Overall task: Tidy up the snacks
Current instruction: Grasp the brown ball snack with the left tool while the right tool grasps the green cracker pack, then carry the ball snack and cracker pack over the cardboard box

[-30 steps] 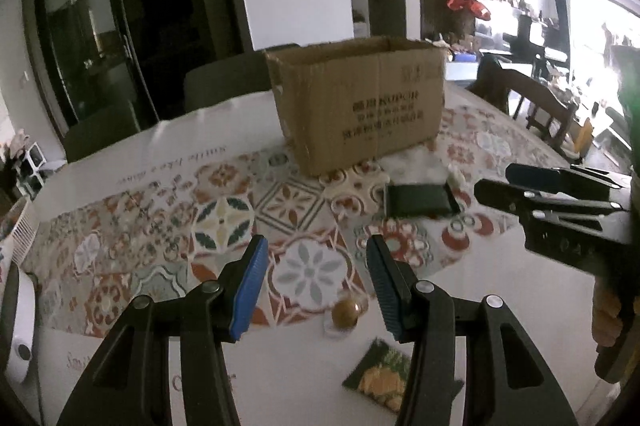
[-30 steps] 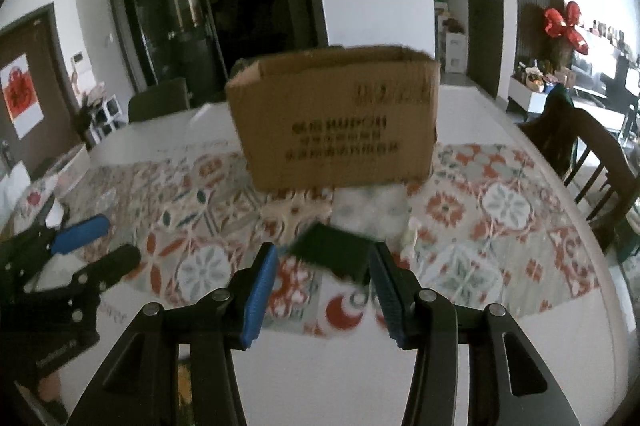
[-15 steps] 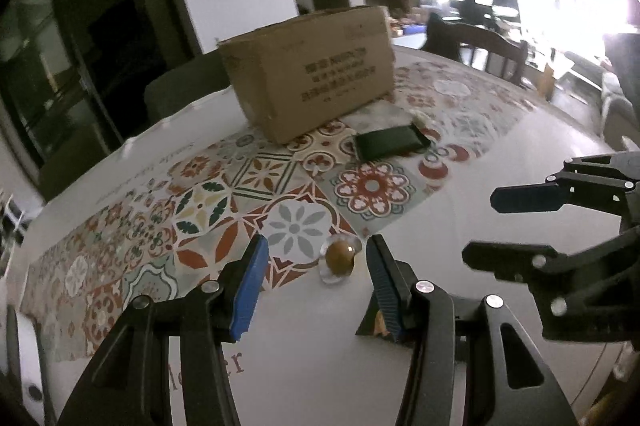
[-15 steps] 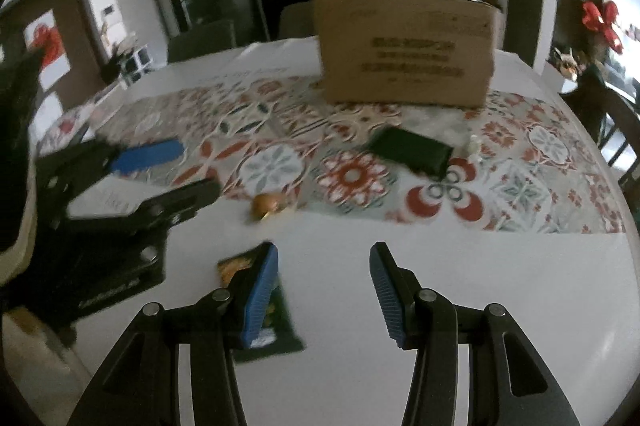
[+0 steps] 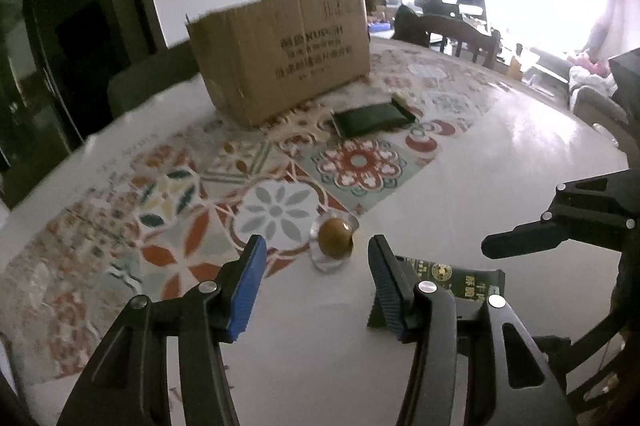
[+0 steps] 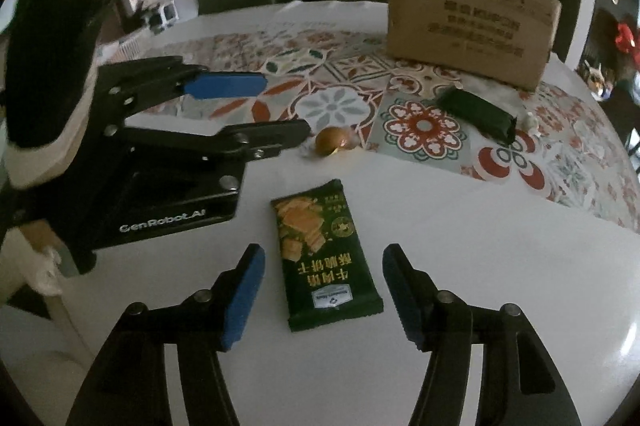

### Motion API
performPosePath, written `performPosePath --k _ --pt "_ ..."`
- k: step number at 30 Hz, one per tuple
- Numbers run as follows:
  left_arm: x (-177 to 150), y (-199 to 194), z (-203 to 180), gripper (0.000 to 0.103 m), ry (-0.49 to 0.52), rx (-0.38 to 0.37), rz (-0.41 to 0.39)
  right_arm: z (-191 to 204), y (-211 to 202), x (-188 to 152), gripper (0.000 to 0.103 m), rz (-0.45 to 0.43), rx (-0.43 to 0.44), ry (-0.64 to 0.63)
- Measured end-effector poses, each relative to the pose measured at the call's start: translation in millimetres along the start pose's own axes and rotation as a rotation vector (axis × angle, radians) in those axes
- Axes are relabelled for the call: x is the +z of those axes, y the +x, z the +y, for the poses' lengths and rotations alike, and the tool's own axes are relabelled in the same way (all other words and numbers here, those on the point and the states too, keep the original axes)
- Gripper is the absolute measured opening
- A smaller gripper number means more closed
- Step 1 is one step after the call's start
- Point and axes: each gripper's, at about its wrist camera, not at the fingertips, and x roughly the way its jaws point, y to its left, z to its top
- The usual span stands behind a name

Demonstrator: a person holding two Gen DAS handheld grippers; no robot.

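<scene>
1. Snacks lay loose on the table, and both tools were lined up on the nearest two; the right gripper (image 6: 322,290) had its jaws opening, gripping nothing, with the flat dark-green foil biscuit packet (image 6: 322,254) lying lengthwise between the blue pads, untouched.
2. The left gripper (image 5: 314,276) was also opening, empty, aimed so the round golden-brown sweet in clear wrapping (image 5: 335,237) sat just beyond its tips, probably for a straight pinch.
3. Farther out, a dark-green rectangular pouch (image 5: 372,117) rested on the patterned floral runner (image 5: 276,212), near the brown corrugated cardboard box (image 5: 280,54).
4. That box stood open-topped at the far side, likely where the snacks belonged.
5. Around it spread the white round table (image 6: 460,246).
</scene>
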Motion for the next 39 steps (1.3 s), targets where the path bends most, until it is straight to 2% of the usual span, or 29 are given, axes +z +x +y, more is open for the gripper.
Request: performPosePath --k 7,16,18,19,22,24,31,39 --pt "4 25 -2 0.053 0.006 -0.056 0.042 -3 12 -1 0.062 0.026 0.004 0.003" --pt "9 49 -5 0.053 -0.004 -0.068 0.104 -9 17 1 0.062 0.009 -0.005 0.020" --pt "9 50 -3 0.054 -0.017 -0.052 0.109 -11 17 1 0.057 0.000 -0.002 0.027" --pt "9 51 -1 0.054 -0.031 -0.058 0.114 -13 16 1 0.049 -0.005 -0.007 0.033" --pt "9 52 4 0.051 -0.075 -0.076 0.128 -19 17 3 0.047 -0.014 -0.015 0.059" --pt "10 51 5 0.034 -0.087 -0.067 0.124 -24 17 4 0.047 -0.019 -0.023 0.081" --pt "11 45 3 0.033 -0.103 -0.059 0.126 -36 17 5 0.046 -0.037 -0.025 0.138" --pt "21 18 -8 0.033 -0.114 0.032 0.092 -42 3 10 0.046 -0.092 -0.023 0.138"
